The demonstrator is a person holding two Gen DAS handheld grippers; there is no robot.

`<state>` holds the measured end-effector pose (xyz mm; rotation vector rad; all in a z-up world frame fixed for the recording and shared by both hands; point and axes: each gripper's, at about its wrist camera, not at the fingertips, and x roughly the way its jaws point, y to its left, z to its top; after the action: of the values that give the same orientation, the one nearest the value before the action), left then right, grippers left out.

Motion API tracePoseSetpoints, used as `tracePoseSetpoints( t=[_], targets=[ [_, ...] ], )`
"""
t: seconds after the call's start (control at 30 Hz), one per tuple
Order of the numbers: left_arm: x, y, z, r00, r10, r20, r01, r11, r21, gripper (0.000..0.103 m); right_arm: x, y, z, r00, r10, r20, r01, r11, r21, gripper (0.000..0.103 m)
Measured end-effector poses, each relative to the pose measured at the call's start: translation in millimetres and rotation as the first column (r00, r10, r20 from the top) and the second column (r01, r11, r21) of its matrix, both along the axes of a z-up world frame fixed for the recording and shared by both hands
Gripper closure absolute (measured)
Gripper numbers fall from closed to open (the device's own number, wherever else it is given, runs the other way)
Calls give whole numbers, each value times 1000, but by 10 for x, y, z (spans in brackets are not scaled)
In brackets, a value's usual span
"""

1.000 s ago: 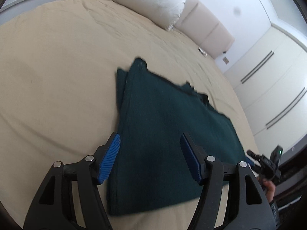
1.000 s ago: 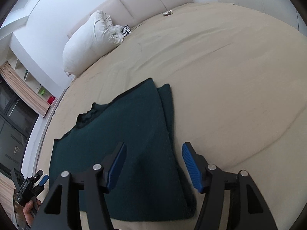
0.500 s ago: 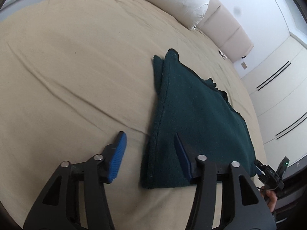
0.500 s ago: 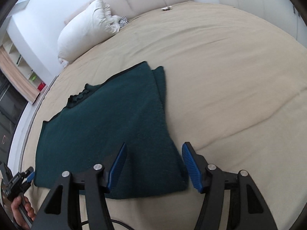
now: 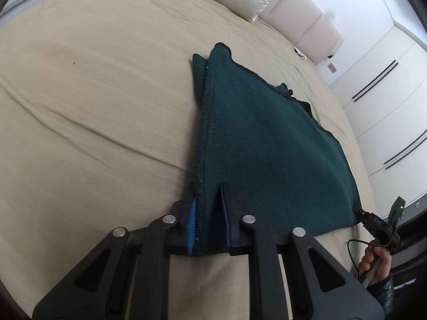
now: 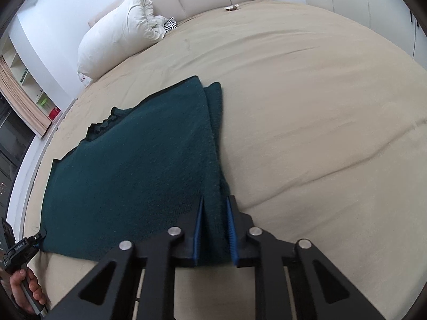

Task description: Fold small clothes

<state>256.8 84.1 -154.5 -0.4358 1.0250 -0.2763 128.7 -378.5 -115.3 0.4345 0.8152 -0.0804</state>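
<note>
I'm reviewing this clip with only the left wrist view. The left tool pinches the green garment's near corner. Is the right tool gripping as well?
Observer: Yes. The right wrist view shows the right tool closed on the green garment at its other near corner.
Operator: Is that side edge single or doubled?
Observer: Doubled. A second layer peeks out along it as far as the far corner.
Operator: What stands at the room's far left?
Observer: Open shelves, with a red item low down.
</note>
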Motion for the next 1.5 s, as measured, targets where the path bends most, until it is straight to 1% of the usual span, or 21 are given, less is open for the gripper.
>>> tracePoseSetpoints(
  t=[0.27,0.5,0.6,0.67,0.73,0.8,0.87,0.93,1.0,1.03,1.07,1.1,1.13,1.17,1.2,1.23,1.27,1.33,1.37,1.4,1.5],
  targets=[
    [-91,-40,111,998,-14,56,10,998,57,94,-92,72,130,999,-14,46,16,999,-34,91],
    [-158,-16,192,997,-19,81,16,999,48,95,-153,90,163,998,-11,59,13,999,-39,92],
    [-122,10,82,999,-21,47,19,999,42,95,-118,16,-41,1000,-24,7,24,1000,-2,92],
    [-108,76,-29,1000,-9,22,9,1000,6,95,-145,-71,-134,999,-40,12,39,997,60,92],
    [-108,114,-45,1000,-2,20,2,1000,-19,95,-172,-60,-109,999,-38,23,37,998,54,92],
    [-99,108,-49,1000,-4,26,4,1000,-18,95,-182,-44,-92,999,-34,25,33,999,41,93],
    [-108,134,-56,999,-5,32,6,1000,-15,95,-195,-68,-107,999,-42,29,40,998,58,93],
    [-100,152,-62,1000,-2,27,2,1000,-8,91,-168,-91,-155,999,-42,18,40,996,73,93],
    [-98,155,-57,1000,-6,14,6,1000,1,91,-137,-121,-171,999,-45,-7,45,996,78,87],
    [-111,160,-24,1000,-2,8,2,1000,18,90,-151,-151,-149,998,-58,-12,59,994,94,83],
    [-143,145,42,1000,7,10,-7,999,47,89,-169,-173,-118,997,-78,-17,79,992,96,75],
    [-182,141,111,1000,19,24,-21,997,80,89,-210,-191,-55,993,-114,-14,115,991,72,70],
    [-221,144,189,998,33,45,-38,993,116,89,-248,-198,3,989,-150,-4,151,988,39,61],
    [-264,152,279,996,52,72,-63,985,159,89,-297,-197,79,982,-190,15,190,982,5,56],
    [-302,158,378,992,78,99,-96,974,203,89,-321,-193,135,978,-208,31,209,978,-7,56],
    [-322,142,466,989,84,122,-110,967,229,89,-335,-177,202,977,-207,56,206,978,11,56],
    [-327,89,544,987,68,144,-104,961,256,89,-334,-133,264,979,-187,77,185,982,34,56],
    [-323,-152,668,982,-2,187,-65,933,353,89,-264,83,418,987,-99,129,92,994,54,56],
    [-299,-302,689,980,-44,193,-38,914,404,89,-204,217,475,988,-42,152,32,997,65,56],
    [-257,-464,663,981,-78,180,-12,893,451,89,-96,403,506,985,41,167,-59,993,105,56],
    [-68,-787,400,986,-142,93,77,862,501,89,192,845,448,963,210,167,-243,946,213,57]
  ],
)
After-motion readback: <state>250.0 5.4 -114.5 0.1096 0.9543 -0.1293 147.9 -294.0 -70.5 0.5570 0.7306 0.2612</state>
